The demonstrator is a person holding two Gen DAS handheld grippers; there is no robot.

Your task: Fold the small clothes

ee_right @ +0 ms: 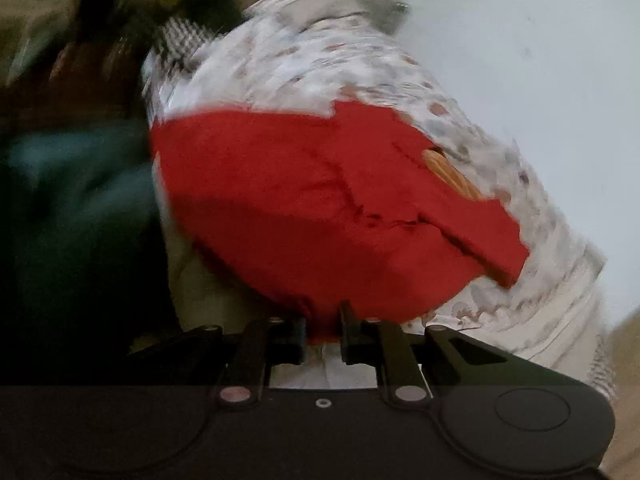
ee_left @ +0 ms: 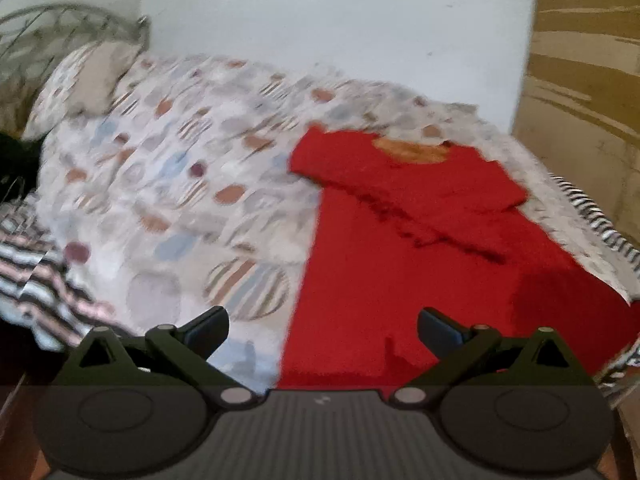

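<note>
A: Right gripper (ee_right: 323, 330) first. Jaws nearly together, the near hem of the red garment (ee_right: 320, 200) pinched between the pads, cloth bunched there. Frame is blurry, but the grip reads clearly.

B: Left gripper (ee_left: 322, 330)?

A: Spread wide, nothing between the fingers (ee_left: 208, 326). It hangs above the near edge of the red garment (ee_left: 420, 248), one finger over the patterned bedspread (ee_left: 168, 168), the other over the red cloth. Touching? Cannot tell.

B: Where does the garment lie?

A: On the bed, on the right part of the bedspread in the left wrist view. Upper part is folded across itself, orange lining (ee_left: 412, 152) showing at the neckline.

B: Containers?

A: None seen. A pillow (ee_left: 96, 80) at the far left by the metal headboard (ee_left: 48, 36), a striped blanket (ee_left: 36, 276) at the near left edge, white wall (ee_left: 340, 20) behind.
</note>
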